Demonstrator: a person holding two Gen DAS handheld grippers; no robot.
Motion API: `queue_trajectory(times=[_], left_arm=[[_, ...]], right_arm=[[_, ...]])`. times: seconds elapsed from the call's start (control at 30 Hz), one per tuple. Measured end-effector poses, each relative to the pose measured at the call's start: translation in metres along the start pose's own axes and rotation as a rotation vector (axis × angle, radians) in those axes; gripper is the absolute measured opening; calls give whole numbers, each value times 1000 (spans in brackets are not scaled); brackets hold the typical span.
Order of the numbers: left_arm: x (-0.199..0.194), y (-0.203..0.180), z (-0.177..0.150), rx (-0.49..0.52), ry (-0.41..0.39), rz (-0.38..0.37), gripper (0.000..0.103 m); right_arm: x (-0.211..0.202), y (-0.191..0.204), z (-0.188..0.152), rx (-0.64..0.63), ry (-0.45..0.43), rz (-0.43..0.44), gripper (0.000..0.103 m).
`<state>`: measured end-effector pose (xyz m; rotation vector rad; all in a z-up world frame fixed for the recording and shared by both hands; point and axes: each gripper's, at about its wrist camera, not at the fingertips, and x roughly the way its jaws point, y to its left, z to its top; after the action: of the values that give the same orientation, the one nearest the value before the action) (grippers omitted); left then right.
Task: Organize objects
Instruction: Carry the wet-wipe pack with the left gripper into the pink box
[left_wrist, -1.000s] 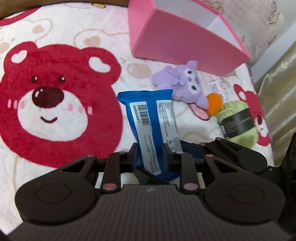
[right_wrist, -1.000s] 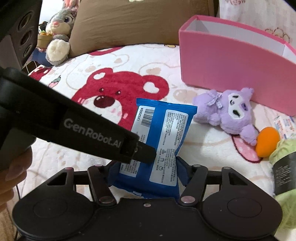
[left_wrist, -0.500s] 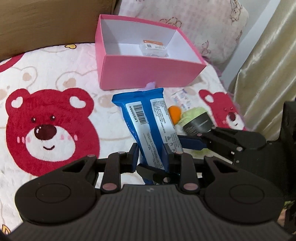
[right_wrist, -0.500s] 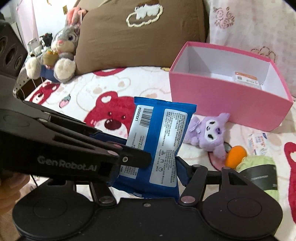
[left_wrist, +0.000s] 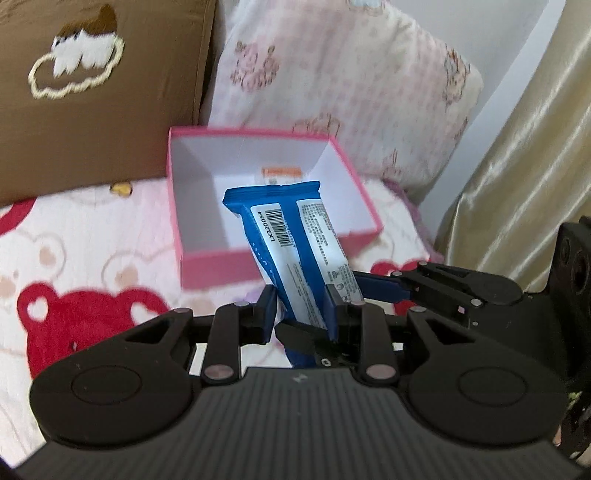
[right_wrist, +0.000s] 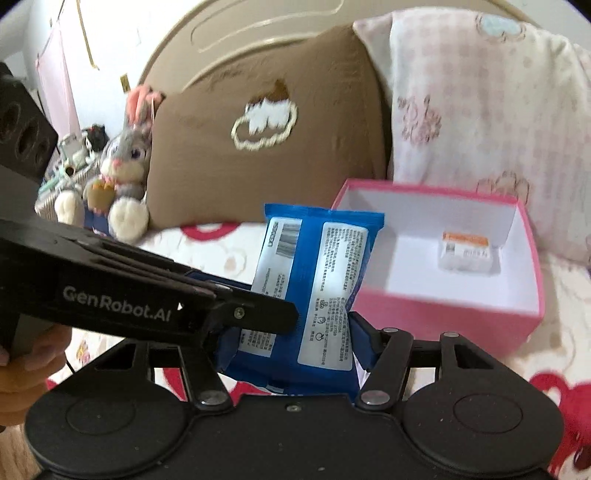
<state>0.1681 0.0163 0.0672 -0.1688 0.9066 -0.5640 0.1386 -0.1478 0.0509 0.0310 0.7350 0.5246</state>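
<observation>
Left gripper (left_wrist: 301, 314): jaws clamped on the lower edge of the blue packet (left_wrist: 295, 254). Right gripper (right_wrist: 295, 354): jaws clamped across the same packet's width (label side facing both cameras). The packet stands upright, lifted clear of the bedspread (left_wrist: 92, 258). Pink box (right_wrist: 443, 306) lies at 2 o'clock in the right wrist view, open-topped, one small white carton (right_wrist: 467, 253) inside.

Even, soft indoor light; pillows (left_wrist: 351, 92) motion-blurred, fisheye edges bowed (glare on packet label (right_wrist: 332, 280))
</observation>
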Motion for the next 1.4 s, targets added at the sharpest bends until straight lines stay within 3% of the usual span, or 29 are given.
queue_trajectory(times=[0.23, 0.37, 0.63, 0.97, 1.4], left_arm=[[36, 4, 49, -6, 18, -10, 25], [69, 8, 68, -10, 45, 30, 26], [144, 30, 97, -100, 124, 52, 28], [206, 55, 109, -167, 195, 105, 29], [255, 84, 111, -247, 206, 136, 29]], right_arm=[[22, -39, 41, 36, -2, -2, 65], [48, -59, 56, 33, 25, -25, 65], [103, -108, 73, 42, 103, -38, 65], [163, -147, 76, 66, 194, -9, 64], [220, -154, 74, 95, 286, -94, 64]])
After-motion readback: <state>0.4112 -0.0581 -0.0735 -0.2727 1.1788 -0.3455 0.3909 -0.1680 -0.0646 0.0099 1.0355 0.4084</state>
